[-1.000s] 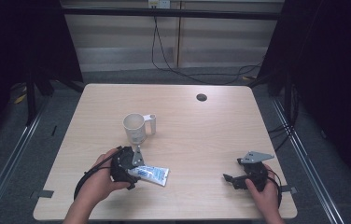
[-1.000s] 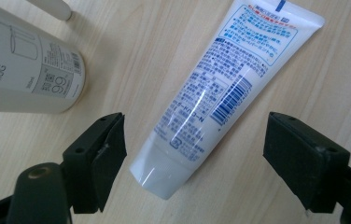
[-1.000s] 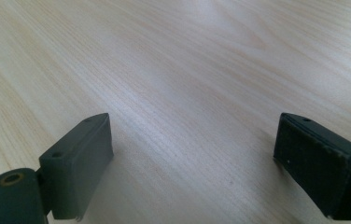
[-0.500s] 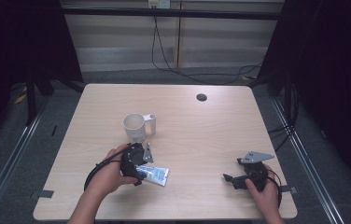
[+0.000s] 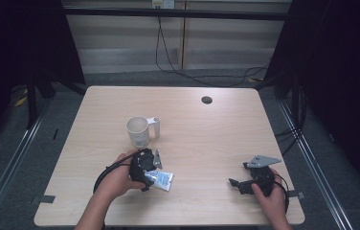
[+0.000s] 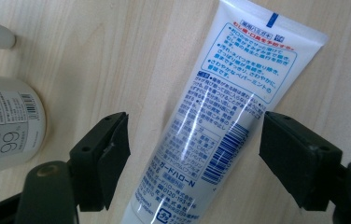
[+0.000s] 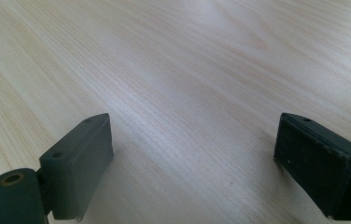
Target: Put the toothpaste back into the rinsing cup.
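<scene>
In the high view, the left gripper [image 5: 145, 168] sits low and left of centre in the frame, held over a white tube [image 5: 161, 179] that lies flat on the wooden table [image 5: 207, 139]. In the left gripper view, the tube [image 6: 215, 121] runs from the bottom centre of the frame up toward the upper right, its printed blue label facing up and its flat crimped end at the top. The two black jaws stand wide apart, one on each side of the tube's lower half, with bare wood showing between each jaw and the tube; they grip nothing.

A white mug [image 5: 138, 131] stands upright just above the left gripper in the high view, its handle pointing to the right of the frame. In the left gripper view, the mug [image 6: 5, 126] shows at the left edge, near the left jaw.

The right gripper [image 5: 244, 185] rests at the lower right of the high view, well apart from the tube. In the right gripper view, the right gripper [image 7: 192, 154] has its jaws spread wide over bare table and holds nothing.

A small dark round spot [image 5: 207, 99] lies near the table's far edge.
</scene>
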Available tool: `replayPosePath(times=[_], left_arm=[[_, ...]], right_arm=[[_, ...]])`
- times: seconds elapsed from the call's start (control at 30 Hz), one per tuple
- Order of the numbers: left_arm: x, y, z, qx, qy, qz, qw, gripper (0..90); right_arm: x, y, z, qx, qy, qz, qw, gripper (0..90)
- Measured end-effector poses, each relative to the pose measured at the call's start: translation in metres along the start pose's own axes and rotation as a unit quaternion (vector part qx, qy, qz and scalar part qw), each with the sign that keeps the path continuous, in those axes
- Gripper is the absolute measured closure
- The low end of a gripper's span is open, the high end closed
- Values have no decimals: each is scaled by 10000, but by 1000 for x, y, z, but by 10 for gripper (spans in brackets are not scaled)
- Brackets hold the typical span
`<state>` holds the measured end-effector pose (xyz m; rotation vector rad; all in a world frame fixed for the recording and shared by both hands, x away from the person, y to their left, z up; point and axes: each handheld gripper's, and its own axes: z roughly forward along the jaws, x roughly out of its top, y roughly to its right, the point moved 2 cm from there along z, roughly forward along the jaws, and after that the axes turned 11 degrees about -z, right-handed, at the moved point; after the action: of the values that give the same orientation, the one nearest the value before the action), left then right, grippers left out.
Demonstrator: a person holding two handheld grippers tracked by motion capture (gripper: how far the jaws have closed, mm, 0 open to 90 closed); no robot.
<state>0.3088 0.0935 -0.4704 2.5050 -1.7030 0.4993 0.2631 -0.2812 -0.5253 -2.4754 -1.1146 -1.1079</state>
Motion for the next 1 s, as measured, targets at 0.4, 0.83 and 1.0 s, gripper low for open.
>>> replayPosePath(times=[0.4,0.83,1.0], left_arm=[[-5,1,7,-201,-51,35,9998,299],[-6,5,9,18,-215,307,9993,524],[-4,5,5,-12,-203,47,9998,611]], right_arm=[[0,0,0,0,-1,4,10000,110],[0,0,0,0,-3,5,10000,110],[0,0,1,9,17,-31,10000,109]])
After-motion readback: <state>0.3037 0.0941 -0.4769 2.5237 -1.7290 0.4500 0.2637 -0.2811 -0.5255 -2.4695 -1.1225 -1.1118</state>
